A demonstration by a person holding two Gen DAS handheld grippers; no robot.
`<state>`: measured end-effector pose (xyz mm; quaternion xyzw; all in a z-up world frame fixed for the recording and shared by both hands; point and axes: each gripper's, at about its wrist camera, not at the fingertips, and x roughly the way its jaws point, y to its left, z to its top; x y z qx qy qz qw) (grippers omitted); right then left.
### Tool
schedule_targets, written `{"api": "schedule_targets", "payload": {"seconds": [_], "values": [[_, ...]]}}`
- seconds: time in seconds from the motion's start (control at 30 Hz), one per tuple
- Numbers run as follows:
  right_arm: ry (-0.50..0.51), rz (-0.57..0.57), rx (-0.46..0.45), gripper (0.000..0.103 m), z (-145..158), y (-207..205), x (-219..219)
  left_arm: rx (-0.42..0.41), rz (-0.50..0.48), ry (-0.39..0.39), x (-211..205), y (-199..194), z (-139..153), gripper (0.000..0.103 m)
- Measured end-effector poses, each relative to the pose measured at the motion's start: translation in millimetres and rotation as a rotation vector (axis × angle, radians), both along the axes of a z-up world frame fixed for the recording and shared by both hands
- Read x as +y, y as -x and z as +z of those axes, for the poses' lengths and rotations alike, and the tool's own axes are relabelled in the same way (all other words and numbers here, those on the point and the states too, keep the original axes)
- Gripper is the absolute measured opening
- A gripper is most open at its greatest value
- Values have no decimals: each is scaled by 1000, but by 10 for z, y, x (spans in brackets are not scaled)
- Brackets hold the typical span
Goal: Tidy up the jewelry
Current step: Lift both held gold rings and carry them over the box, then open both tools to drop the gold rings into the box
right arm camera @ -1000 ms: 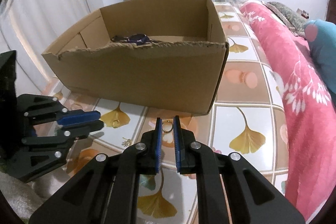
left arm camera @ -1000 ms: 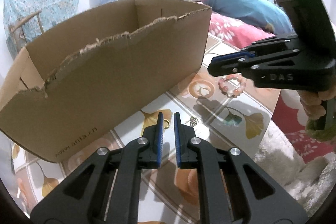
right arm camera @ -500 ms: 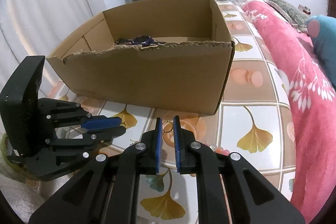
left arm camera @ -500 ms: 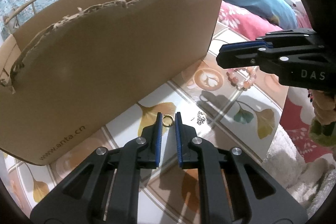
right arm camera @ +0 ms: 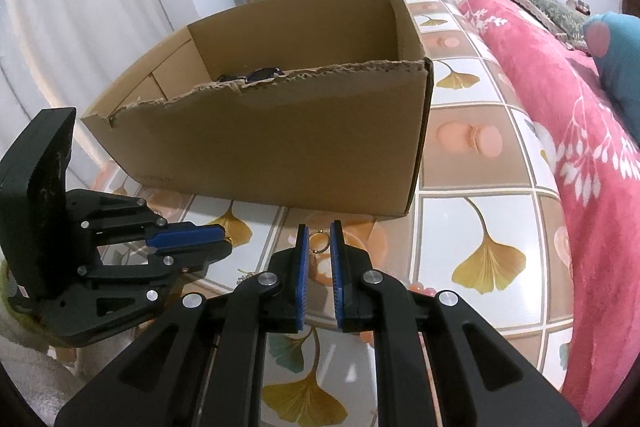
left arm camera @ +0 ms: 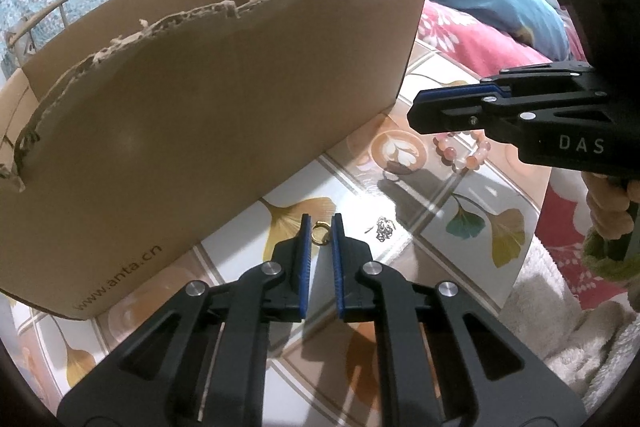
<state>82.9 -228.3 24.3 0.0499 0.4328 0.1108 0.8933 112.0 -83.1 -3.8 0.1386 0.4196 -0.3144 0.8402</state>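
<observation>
- The left gripper point(left arm camera: 320, 223) is low over the ginkgo-print tiled tabletop point(left arm camera: 440, 211), with a narrow gap between its blue pads. A small gold ring point(left arm camera: 320, 231) lies on the table just past the tips.
- The right gripper point(right arm camera: 319, 229) has the same narrow gap and holds nothing. Another small gold ring point(right arm camera: 319, 241) lies just beyond its tips.
- A tangled silver chain point(left arm camera: 385, 227) lies just right of the first ring.
- A pink bead bracelet point(left arm camera: 464, 151) lies farther off, under the right gripper.
- Behind is a torn-rimmed brown cardboard box point(left arm camera: 200, 115) with dark jewelry point(right arm camera: 260, 73) inside.

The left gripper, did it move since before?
Yes. The left gripper came down toward the gold ring by the cardboard box, which now looms larger.
</observation>
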Motion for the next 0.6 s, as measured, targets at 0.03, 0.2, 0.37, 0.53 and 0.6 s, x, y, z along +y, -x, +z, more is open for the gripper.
{"api": "schedule_targets", "payload": {"seconds": [0.03,0.2,0.37,0.53,0.6], "values": [[-1,0,0,11,1,2,0,-5,-1,-5,-5,9,1,9],[-3,-1,-6,11,15,5,-9,-19,-8,-11,10,58,23,9],[2,4,-25,11,93,51,18,-43,3,12,93,116,182,9],[-36,46,-79,11,372,110,89,-94,2,88,219,172,590,9],[-50,89,-122,11,556,95,137,-108,0,141,312,134,824,9]]}}
